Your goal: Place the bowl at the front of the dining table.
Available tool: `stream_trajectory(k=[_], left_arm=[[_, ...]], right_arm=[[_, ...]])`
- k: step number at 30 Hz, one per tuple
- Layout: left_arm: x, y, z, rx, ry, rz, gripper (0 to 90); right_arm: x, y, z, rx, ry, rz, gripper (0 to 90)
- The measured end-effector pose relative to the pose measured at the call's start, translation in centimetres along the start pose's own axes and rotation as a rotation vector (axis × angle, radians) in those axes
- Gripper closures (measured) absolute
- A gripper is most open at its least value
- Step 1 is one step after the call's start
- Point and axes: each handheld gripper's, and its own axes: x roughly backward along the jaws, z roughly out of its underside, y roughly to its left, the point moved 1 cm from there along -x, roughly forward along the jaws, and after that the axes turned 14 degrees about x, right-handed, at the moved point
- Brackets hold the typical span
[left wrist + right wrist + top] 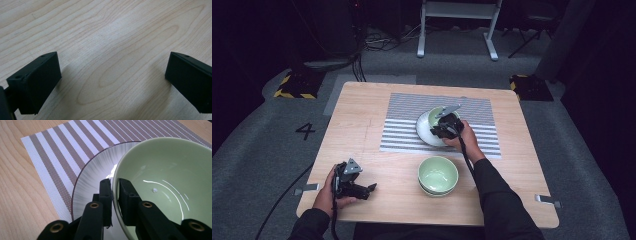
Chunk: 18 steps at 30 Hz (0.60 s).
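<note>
Lower left of the high view: left gripper (371, 188) rests idle on the pale wooden table (362, 115), jaws wide apart. Centre: right gripper (114, 191) pinches the glossy green ceramic bowl's (162, 182) rim, holding it tilted over the white ribbed plate (92, 182) on the striped woven placemat (55, 157), apparently for placing.

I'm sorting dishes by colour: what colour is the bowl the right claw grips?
Pale green bowl, clearest in the right gripper view.

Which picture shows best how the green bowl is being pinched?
The right gripper view: its black fingers pinch the glossy green ceramic bowl by the rim. The high view shows that bowl small, partly behind the hand. The left gripper view shows wooden table.
</note>
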Motion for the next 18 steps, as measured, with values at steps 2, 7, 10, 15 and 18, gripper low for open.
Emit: stream_trajectory(k=[2, 7, 10, 15, 18], left_arm=[[0.00, 0.00, 0.00, 0.000, 0.000, 0.000, 0.2], [-0.01, -0.02, 0.02, 0.002, -0.003, -0.002, 0.2], [0.01, -0.02, 0.03, 0.004, -0.002, -0.002, 0.3], [0.02, -0.02, 0.03, 0.005, -0.002, -0.003, 0.3], [0.02, -0.02, 0.03, 0.005, -0.002, -0.003, 0.3]], right_arm=[[0.04, -0.01, 0.02, -0.003, 0.001, -0.002, 79.7], [0.32, 0.02, 0.01, -0.007, -0.007, -0.008, 78.6], [0.39, 0.04, 0.06, -0.010, -0.005, -0.009, 76.2], [0.43, 0.10, 0.08, -0.011, 0.006, -0.021, 69.5], [0.43, 0.07, 0.07, -0.013, 0.007, -0.013, 64.9]])
